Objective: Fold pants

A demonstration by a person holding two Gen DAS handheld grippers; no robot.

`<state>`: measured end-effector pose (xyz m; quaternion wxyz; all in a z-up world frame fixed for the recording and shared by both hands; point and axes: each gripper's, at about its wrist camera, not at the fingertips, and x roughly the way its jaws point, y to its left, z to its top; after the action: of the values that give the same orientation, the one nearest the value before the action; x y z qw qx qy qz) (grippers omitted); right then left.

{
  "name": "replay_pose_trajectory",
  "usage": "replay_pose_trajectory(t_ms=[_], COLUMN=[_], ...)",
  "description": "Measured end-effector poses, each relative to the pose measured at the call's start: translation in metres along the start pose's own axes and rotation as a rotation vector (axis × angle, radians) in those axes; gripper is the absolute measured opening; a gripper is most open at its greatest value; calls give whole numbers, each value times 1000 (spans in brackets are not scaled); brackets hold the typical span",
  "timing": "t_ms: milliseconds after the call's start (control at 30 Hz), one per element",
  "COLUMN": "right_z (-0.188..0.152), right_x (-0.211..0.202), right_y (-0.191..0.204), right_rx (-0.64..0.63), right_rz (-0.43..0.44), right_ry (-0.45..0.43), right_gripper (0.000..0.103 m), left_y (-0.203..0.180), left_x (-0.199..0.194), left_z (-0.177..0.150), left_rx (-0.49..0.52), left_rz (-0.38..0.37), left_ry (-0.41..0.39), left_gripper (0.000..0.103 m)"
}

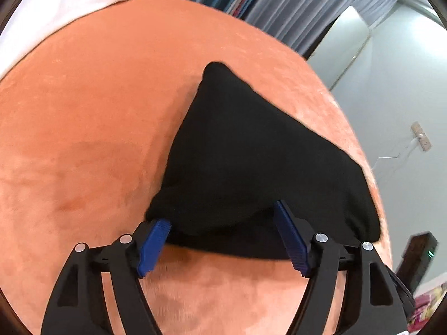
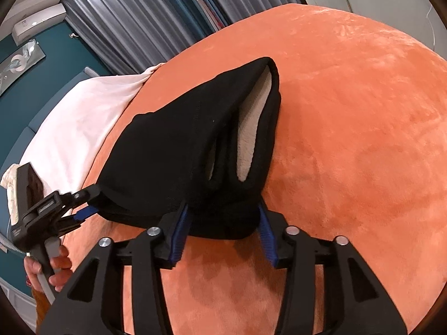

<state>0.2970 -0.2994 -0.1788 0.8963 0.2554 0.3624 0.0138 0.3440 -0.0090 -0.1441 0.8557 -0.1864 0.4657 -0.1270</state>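
In the left wrist view, the black pants (image 1: 251, 150) are seen as a compact bundle at frame centre on the orange bed cover (image 1: 83, 139); the left claw (image 1: 220, 226) is spread, its blue pads flanking the near edge. In the right wrist view, the right claw (image 2: 223, 220) likewise stands released around the hem, perhaps touching. Folding appears largely done; release remains.

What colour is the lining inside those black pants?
Cream-white lining, clearest in the right wrist view.

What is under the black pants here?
The pants lie on the orange blanket, which shows all around them. A pale lining shows inside their openings. Whatever is beneath the folded cloth itself is covered. Both grippers, left and right, straddle the near edge.
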Motion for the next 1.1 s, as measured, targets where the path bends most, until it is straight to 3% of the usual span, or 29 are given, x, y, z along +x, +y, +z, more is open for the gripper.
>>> replay_pose_trajectory(t_ms=[33, 100, 133, 200, 267, 467, 567, 667, 733, 767, 800, 867, 933, 1033, 1100], right_z=[-1, -1, -2, -1, 1, -3, -9, -16, -22, -23, -22, -13, 0, 10, 9], right_x=[1, 6, 5, 4, -2, -17, -12, -35, -62, -75, -85, -94, -87, -49, -17], right_y=[-1, 1, -1, -1, 1, -10, -15, -14, -1, 7, 16, 38, 57, 58, 37], right_rx=[5, 9, 9, 13, -1, 12, 15, 31, -33, -75, -118, -199, -249, -265, -215], right_rz=[0, -5, -5, -1, 8, 36, 16, -15, -90, -126, -149, -163, -154, -197, -272], right_ry=[0, -1, 1, 2, 0, 0, 16, -37, -138, -188, -226, -258, -245, -149, -77], right_gripper=[49, 47, 42, 29, 27, 26, 37, 38, 38, 38, 33, 28, 23, 12, 0], left_y=[2, 5, 5, 6, 4, -13, -6, -9, -18, -24, -30, -47, -62, -64, -51], left_x=[8, 11, 8, -2, -11, -22, -12, -33, -57, -68, -77, -91, -90, -47, -16], left_z=[1, 0, -1, -7, -14, -15, -19, -20, -22, -22, -20, -16, -9, 5, 1], left_rx=[-14, -20, -15, -24, -2, 50, 42, 43, 87, 110, 138, 199, 240, 259, 239], left_rz=[6, 39, 23, -20, -15, 5, 73, 103, 128, 156, 191, 245, 274, 292, 329], left_ry=[13, 0, -7, -17, -34, -23, 0, -44, -94, -135, -183, -255, -279, -182, -94], left_gripper=[69, 31, 23, 15, 14, 14, 28, 35, 34, 41, 47, 47, 48, 51, 51])
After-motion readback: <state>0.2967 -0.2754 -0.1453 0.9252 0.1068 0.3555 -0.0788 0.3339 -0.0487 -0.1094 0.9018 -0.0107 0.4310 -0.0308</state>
